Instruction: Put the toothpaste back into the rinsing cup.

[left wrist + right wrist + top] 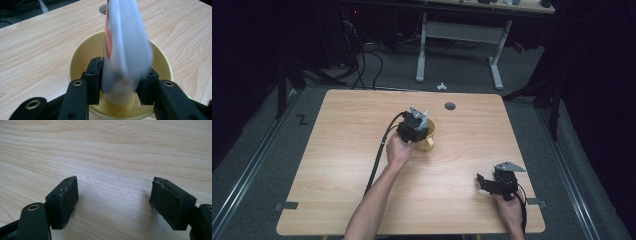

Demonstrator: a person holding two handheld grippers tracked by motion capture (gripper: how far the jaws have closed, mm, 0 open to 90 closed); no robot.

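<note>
I had the left gripper [120,82] poised over the yellow cup [82,52], which stood on the bench [462,165] a little left of the middle and toward the far side, with its handle pointing to the near right in the high view. Between that gripper's pads sat a white packet [127,37] with a red mark along one edge, blurred in the left gripper view, its lower end down inside the cup and its upper end sticking up past the rim. The black fingers [93,80] stood close on either side of the packet; the left one seemed to touch it, but I could not tell whether both were pressing on it. From above, my left hand [399,150] came in from the near side, with the cable trailing back along the forearm. The right gripper [113,202] lay well apart from the cup, near the right near corner of the bench, its jaws spread wide with nothing between them, just bare wood grain beneath. A small round grey grommet [450,106] sat in the bench beyond the cup, near the far edge.
</note>
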